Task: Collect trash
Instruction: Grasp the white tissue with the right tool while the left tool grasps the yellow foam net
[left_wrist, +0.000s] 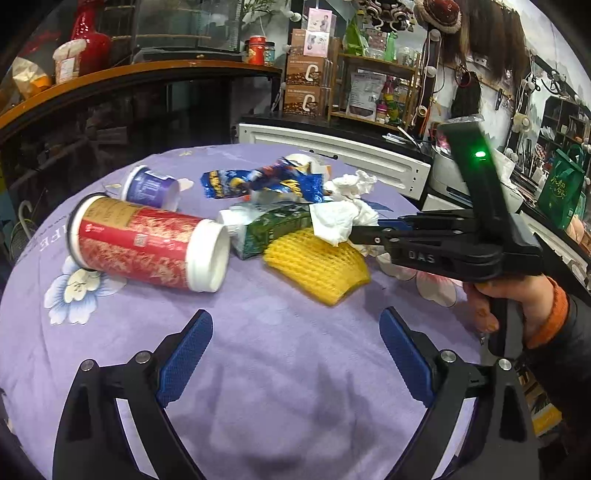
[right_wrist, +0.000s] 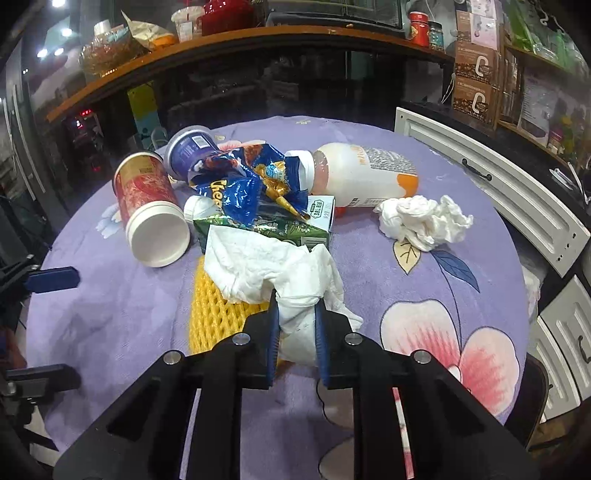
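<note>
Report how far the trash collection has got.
Nothing looks collected yet; no bin shows. In hand: the right gripper is shut on a crumpled white tissue; the left gripper is open and empty. Left on the purple flowered tablecloth: red paper cup, purple tub, blue snack bag, green carton, yellow foam net, white plastic bottle, another tissue wad.

Both wrist views share the littered tablecloth (left_wrist: 258, 350) closely.

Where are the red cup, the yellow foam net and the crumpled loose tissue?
red cup (left_wrist: 147, 243): left wrist view, middle of its side.
yellow foam net (left_wrist: 317, 264): left wrist view, mesh centre.
crumpled loose tissue (right_wrist: 424, 219): right wrist view, centre.
</note>
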